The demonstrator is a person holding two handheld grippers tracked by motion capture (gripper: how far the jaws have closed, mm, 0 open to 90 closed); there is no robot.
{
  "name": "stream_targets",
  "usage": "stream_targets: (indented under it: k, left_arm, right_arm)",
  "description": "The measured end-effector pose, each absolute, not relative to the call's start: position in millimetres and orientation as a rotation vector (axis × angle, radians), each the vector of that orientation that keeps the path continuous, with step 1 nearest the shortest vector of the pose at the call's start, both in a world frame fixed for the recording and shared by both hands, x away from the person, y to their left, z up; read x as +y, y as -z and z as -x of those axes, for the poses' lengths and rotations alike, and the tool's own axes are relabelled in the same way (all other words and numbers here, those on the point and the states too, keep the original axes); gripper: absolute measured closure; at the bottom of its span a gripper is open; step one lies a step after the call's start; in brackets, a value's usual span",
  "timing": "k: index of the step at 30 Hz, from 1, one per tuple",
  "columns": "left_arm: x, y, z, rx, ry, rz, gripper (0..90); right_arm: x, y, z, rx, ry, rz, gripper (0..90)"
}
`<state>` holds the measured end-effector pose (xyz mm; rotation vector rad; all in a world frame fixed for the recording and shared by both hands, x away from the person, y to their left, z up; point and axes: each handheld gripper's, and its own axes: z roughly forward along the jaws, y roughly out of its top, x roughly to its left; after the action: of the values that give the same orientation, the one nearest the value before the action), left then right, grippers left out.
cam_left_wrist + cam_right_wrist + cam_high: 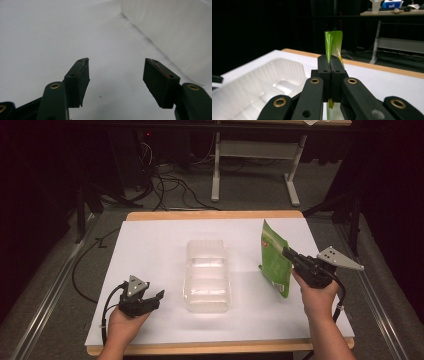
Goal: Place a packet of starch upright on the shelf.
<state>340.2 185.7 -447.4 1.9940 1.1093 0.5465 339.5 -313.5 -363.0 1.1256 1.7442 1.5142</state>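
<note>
Green foil pouch (274, 260), glossy with a printed label, is pinched edge-on in my right gripper (289, 254), its jaws clamped flat on the packet's side. It hangs upright, lifted off the white table sheet (150, 240), out at three o'clock from the clear moulded plastic tray (208, 276) sitting mid-table. In the right gripper view the pouch (333, 43) stands straight up from between the pads (324, 72), with the tray (262, 85) off toward nine o'clock. My left gripper (157, 296) rests at eight o'clock from the tray, jaws spread wide, nothing in them, the tray wall (175, 32) at its one o'clock. I'd call this the carry step: packet picked, not yet placed. Next I'd need to swing it toward nine o'clock over the tray, lower it into a compartment, then release.
</note>
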Motion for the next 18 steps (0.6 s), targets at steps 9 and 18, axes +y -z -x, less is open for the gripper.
stream_targets:
  k: [9,18]
  left_arm:
    - [186,447,-339,1.108,-0.548,-1.987,38.3]
    - [187,446,-338,1.103,-0.544,-1.993,38.3]
  right_arm:
    - [-321,372,-326,1.718,-1.485,-1.15,88.5]
    - [-326,377,-314,1.699,-1.456,-1.171,83.5]
